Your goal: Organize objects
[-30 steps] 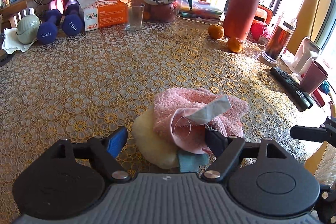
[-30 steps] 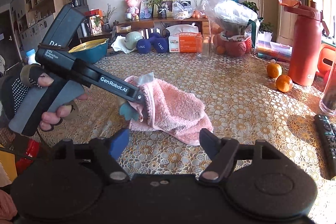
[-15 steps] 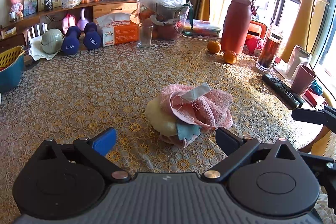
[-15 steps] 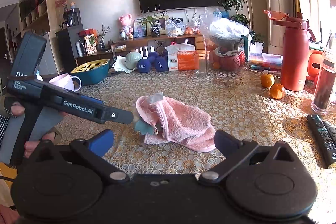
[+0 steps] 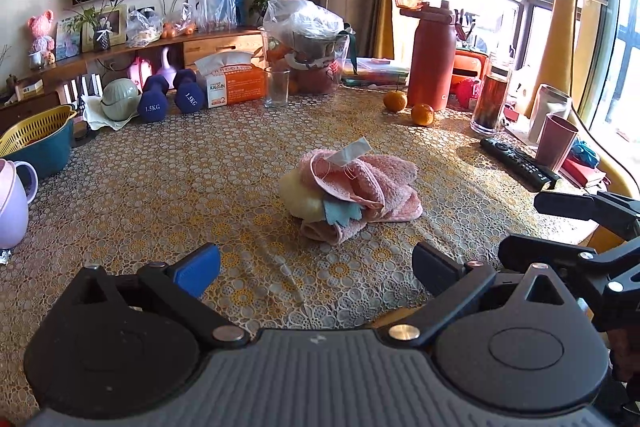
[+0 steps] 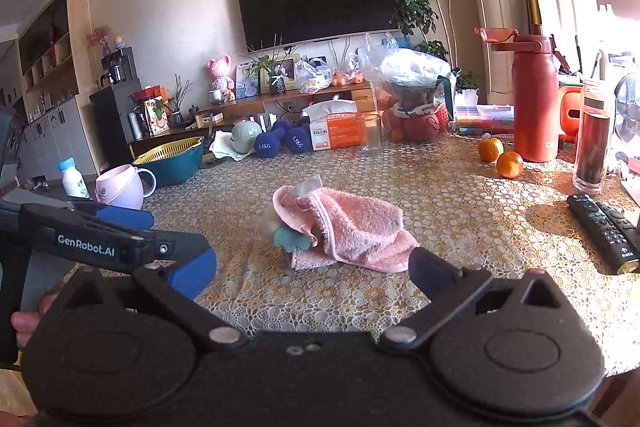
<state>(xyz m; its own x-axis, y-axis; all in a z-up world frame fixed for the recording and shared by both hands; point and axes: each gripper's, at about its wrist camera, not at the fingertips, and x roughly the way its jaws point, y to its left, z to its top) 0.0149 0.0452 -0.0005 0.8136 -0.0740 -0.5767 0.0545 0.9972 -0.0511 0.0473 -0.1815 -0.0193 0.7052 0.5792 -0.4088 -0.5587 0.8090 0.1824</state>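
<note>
Left wrist view: left claw wide, jaws just opened, nothing between them.
Pink towel: bunched in the middle of the bench, apart from both claws.
Count: two oranges, two dumbbells, one remote.
Right wrist view: right claw wide too, just opened, empty.
Do it well: I think tidy the towel pile slowly, then pick one thing at a time.
</note>
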